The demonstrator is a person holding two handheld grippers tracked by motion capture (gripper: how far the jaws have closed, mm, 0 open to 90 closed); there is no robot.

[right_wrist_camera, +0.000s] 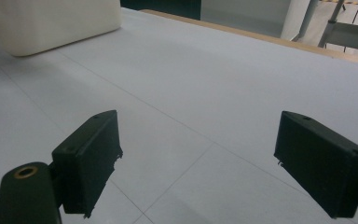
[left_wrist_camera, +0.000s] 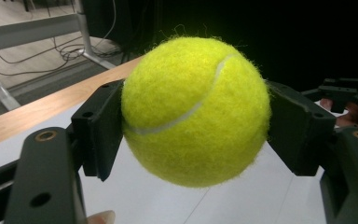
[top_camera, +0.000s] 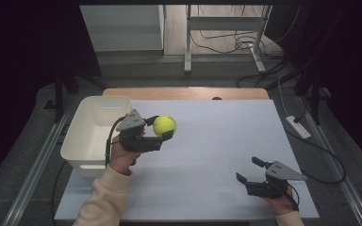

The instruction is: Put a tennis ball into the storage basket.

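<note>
A fuzzy yellow tennis ball (top_camera: pixel 164 125) is held just above the white table, right beside the white bin (top_camera: pixel 86 141). My left gripper (top_camera: pixel 162 128) is shut on it; in the left gripper view both black pads (left_wrist_camera: pixel 103 128) press the sides of the tennis ball (left_wrist_camera: pixel 196 109). My right gripper (top_camera: pixel 249 170) rests low near the table's front right corner, its jaws open and nothing between them. In the right gripper view that gripper (right_wrist_camera: pixel 198 163) faces bare white tabletop, with the bin (right_wrist_camera: pixel 51 21) at the far left.
The white table (top_camera: pixel 217 141) has a wooden strip along its far edge. Beyond it stand desk legs (top_camera: pixel 187 42) and loose cables on the floor. A white power strip (top_camera: pixel 298 126) lies off the table's right side. Dark curtains flank both sides.
</note>
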